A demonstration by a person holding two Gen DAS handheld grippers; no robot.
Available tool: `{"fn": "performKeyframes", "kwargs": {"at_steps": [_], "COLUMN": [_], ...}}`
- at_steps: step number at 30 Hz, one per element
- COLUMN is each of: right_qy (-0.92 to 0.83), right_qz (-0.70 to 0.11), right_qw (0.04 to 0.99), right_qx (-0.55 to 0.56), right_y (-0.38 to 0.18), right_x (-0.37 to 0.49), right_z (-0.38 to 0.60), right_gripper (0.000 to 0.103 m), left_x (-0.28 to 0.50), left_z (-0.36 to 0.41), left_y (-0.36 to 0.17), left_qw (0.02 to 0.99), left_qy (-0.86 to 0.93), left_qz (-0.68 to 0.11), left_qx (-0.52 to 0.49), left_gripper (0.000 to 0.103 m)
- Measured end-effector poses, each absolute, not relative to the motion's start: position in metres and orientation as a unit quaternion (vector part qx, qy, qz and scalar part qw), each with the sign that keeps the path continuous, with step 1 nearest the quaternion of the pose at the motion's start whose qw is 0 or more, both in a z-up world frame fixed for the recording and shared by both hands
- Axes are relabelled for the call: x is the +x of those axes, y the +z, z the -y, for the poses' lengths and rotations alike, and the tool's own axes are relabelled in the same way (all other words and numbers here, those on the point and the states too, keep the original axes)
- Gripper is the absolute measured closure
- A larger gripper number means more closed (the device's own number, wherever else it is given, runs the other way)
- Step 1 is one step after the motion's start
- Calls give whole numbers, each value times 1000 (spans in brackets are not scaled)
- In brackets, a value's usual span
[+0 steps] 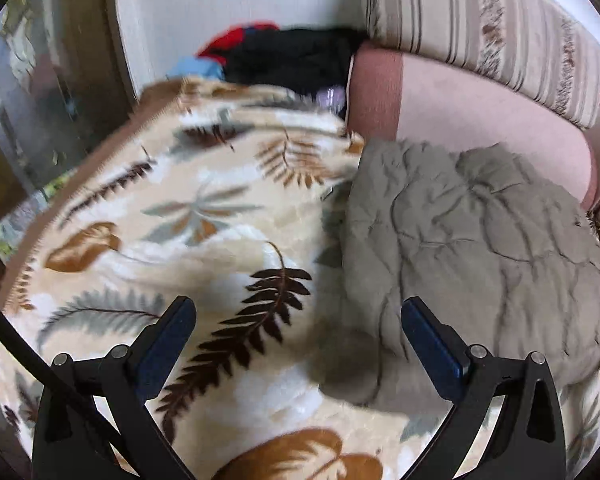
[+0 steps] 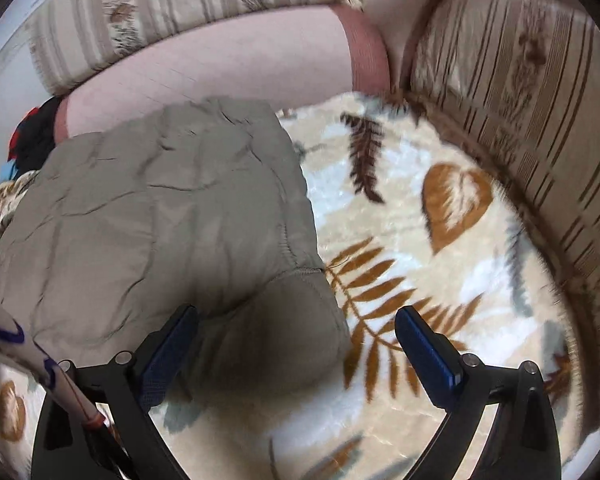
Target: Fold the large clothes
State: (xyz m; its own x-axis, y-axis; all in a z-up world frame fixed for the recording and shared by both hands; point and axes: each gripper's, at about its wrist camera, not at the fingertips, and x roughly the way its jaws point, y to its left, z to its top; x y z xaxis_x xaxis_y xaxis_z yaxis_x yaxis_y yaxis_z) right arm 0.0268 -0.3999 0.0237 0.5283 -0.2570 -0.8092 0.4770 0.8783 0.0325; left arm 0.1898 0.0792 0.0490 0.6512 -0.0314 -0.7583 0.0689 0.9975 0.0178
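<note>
A grey-green quilted jacket [image 1: 472, 240] lies folded into a compact bundle on a cream blanket with a leaf print [image 1: 180, 216]. In the right wrist view the jacket [image 2: 172, 208] fills the left half, its rounded near corner between the fingers. My left gripper [image 1: 298, 312] is open and empty, just above the blanket at the jacket's left near corner. My right gripper [image 2: 296, 320] is open and empty, over the jacket's near right corner.
A pink bolster [image 1: 480, 112] and striped cushions [image 1: 500, 28] lie behind the jacket. A pile of black, red and blue clothes [image 1: 288, 56] sits at the back by the wall. Another striped cushion [image 2: 520, 100] borders the blanket on the right.
</note>
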Motion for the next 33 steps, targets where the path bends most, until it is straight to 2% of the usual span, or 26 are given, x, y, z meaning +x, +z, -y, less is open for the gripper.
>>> {"fn": "performKeyframes", "kwargs": {"at_steps": [12,23,33], "right_qy": [-172,-151,-130], "right_qz": [-413,-394,-395], "right_qw": [885,906,909], "right_qx": [128,45,21], "right_y": [51,67,71], "right_x": [-43,-75,-93], "right_z": [323,248,210], "right_gripper": [2,2,2], "left_x": [80,14,-21], "left_z": [-79,-78,-64], "left_y": [99,96,109], "left_qw": [937,930,929], "left_qy": [-6,-44,-80], "left_qz": [-348,-365,-362], "left_qx": [14,-8,0], "left_gripper": [0,0,0]}}
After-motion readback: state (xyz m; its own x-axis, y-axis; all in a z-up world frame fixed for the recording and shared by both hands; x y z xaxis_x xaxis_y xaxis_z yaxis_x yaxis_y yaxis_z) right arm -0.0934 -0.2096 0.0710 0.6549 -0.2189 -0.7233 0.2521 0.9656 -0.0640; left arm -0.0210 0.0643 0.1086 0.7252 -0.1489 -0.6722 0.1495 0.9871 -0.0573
